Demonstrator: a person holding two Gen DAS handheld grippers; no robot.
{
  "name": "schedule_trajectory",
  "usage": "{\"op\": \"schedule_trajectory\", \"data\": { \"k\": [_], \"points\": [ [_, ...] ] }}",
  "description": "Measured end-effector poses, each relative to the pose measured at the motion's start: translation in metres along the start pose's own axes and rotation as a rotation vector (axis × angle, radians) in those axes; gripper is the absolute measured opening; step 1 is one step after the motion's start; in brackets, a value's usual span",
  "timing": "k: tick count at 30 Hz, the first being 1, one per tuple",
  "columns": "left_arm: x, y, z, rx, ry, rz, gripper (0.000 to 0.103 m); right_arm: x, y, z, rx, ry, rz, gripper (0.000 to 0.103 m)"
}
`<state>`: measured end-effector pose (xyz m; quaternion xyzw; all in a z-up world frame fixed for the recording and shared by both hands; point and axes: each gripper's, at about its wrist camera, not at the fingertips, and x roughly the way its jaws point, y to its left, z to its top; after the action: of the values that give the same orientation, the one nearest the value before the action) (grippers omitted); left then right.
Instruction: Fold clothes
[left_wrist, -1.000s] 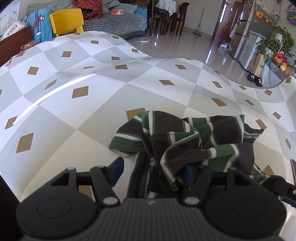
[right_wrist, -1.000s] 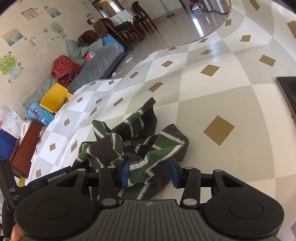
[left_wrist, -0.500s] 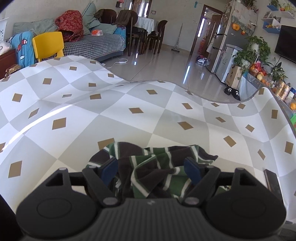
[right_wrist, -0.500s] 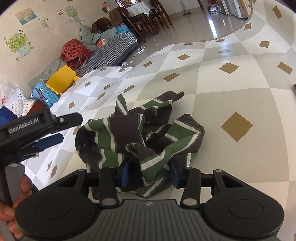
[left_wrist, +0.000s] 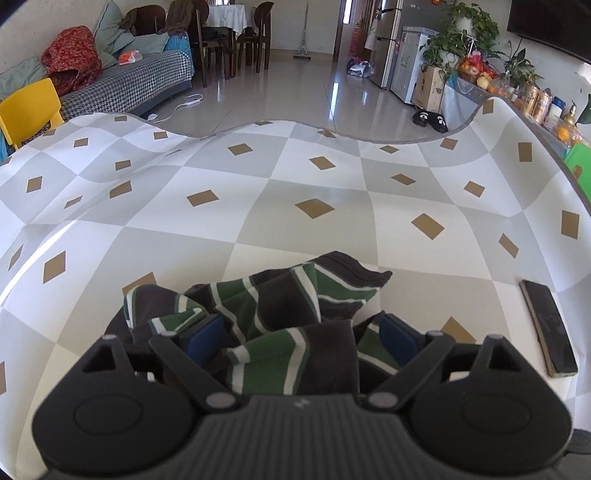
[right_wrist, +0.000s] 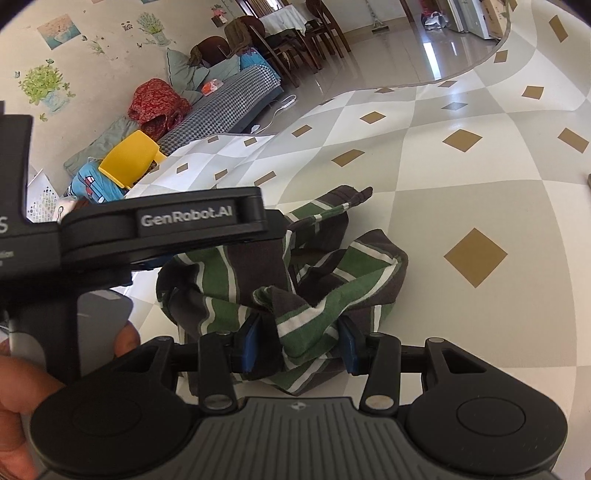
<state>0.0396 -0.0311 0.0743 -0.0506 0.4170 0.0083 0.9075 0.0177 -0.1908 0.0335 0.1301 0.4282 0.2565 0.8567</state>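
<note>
A crumpled striped garment (left_wrist: 280, 306), dark brown with green and white bands, lies in a heap on the tabletop (left_wrist: 314, 177), which is covered in a white-and-grey checked cloth with tan diamonds. The left claw (left_wrist: 301, 338) sits low over the near side of the heap, its blue pads (left_wrist: 201, 338) spread wide with a fold of the fabric bunched up between them; the pads stand apart from that fold on both sides, so the claw is released rather than gripping. A dark phone (left_wrist: 548, 326) lies flat on the tabletop to the right of the garment, apart from it.

From the right wrist view, the right claw (right_wrist: 299, 341) straddles a raised green-and-white ridge of the garment (right_wrist: 332, 273). Its two blue pads (right_wrist: 249, 341) are close in on either side of the ridge, but whether they actually pinch the cloth is hard to judge from this angle (the fabric hides the inner faces), so I cannot tell if it is clenched. The left claw's black body, marked GenRobot.AI (right_wrist: 186, 219), crosses the left of this view just above the heap, with the person's hand (right_wrist: 22, 398) below it. A yellow chair (right_wrist: 127, 157) stands beyond the tabletop's far edge.
</note>
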Motion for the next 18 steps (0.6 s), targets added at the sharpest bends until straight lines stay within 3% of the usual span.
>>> {"op": "schedule_trajectory", "data": {
  "k": [6,9,11,13,18],
  "points": [
    [0.027,0.002,-0.005,0.015,0.074,0.013,0.092,0.002,0.000,0.000,-0.012,0.007,0.003,0.043],
    [0.032,0.008,-0.009,0.003,0.078,0.022,0.074,0.002,0.000,0.000,-0.021,0.010,-0.003,0.043],
    [0.032,0.015,-0.011,-0.023,0.075,0.015,0.054,0.002,-0.001,0.001,-0.018,0.013,-0.008,0.043],
    [0.030,0.024,-0.012,-0.058,0.067,0.009,0.045,-0.001,-0.005,0.004,0.002,0.009,-0.006,0.043],
    [0.022,0.057,-0.018,-0.219,0.049,-0.018,0.042,-0.016,-0.016,0.012,0.068,-0.035,0.015,0.044]
  ]
}}
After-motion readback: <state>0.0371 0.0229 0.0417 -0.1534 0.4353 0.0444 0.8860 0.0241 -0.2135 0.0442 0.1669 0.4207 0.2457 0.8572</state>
